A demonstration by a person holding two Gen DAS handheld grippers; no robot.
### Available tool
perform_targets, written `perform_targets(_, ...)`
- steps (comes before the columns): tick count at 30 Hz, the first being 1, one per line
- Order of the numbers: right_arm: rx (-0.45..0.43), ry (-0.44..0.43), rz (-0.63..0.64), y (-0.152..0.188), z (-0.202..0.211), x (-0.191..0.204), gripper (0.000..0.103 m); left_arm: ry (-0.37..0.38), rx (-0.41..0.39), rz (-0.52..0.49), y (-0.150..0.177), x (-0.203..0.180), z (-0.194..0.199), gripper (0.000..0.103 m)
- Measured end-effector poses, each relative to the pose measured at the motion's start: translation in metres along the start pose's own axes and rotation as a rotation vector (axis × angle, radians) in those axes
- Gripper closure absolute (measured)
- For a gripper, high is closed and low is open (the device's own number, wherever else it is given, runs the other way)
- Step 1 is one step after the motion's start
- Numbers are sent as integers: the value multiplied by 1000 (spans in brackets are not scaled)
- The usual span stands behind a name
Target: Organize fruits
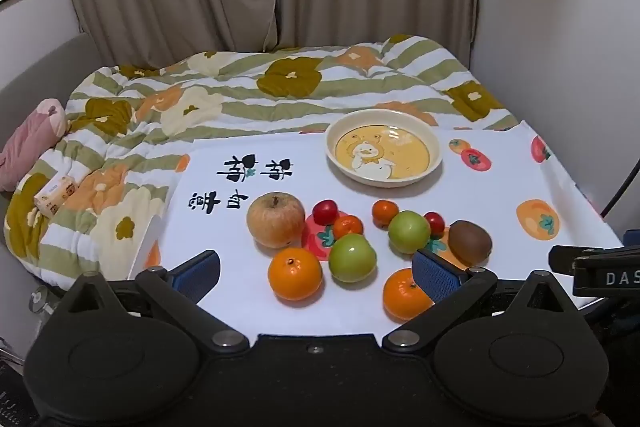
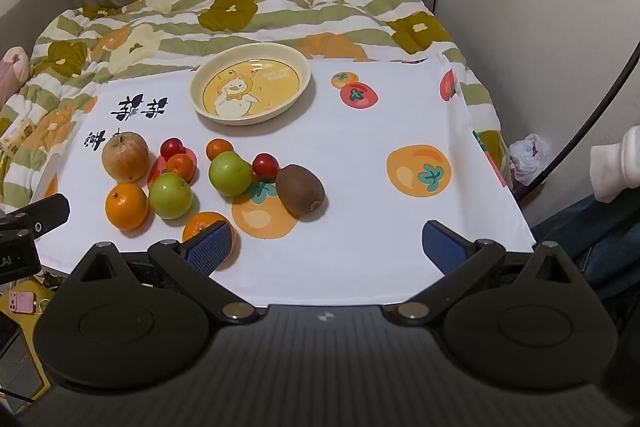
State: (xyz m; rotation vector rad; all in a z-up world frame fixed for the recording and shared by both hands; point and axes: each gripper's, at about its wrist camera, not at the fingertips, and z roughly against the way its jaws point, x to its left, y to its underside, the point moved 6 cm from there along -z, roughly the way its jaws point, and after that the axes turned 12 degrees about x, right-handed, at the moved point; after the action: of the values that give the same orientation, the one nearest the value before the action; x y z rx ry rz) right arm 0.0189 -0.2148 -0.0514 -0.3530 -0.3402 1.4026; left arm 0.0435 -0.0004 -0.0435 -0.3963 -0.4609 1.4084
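Note:
A cream plate with a duck picture [image 1: 434, 157] [image 2: 200, 95] stands empty at the back of a white printed cloth [image 1: 500, 187] [image 2: 360, 147]. In front of it lie several fruits: a brownish apple [image 1: 275, 219] [image 2: 125, 155], two green apples [image 1: 352, 257] [image 1: 409, 231] [image 2: 170, 195] [image 2: 230, 173], oranges [image 1: 295, 273] [image 1: 404, 294] [image 2: 126, 205], small tangerines, red cherry tomatoes [image 1: 325, 211] [image 2: 265, 165] and a kiwi [image 1: 469, 241] [image 2: 300, 194]. My left gripper [image 1: 316, 269] is open and empty near the front fruits. My right gripper [image 2: 326, 247] is open and empty, to the right of the fruit.
A flowered quilt [image 1: 240, 95] [image 2: 240, 11] covers the bed behind the cloth. A tissue pack [image 1: 56, 193] and a pink cushion [image 1: 30, 139] lie at the left. Curtains and walls stand behind. A person's sleeve [image 2: 616, 163] is at the right.

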Motion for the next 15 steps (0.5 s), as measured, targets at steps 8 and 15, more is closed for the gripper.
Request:
perform_targets(8, -5, -5, 3, -1, 2, 0, 0, -5, -40, -3, 3, 4, 4, 0)
perform_targets(15, -6, -2, 9, -10, 5, 5, 0, -1, -36, 7, 0, 7, 14, 0)
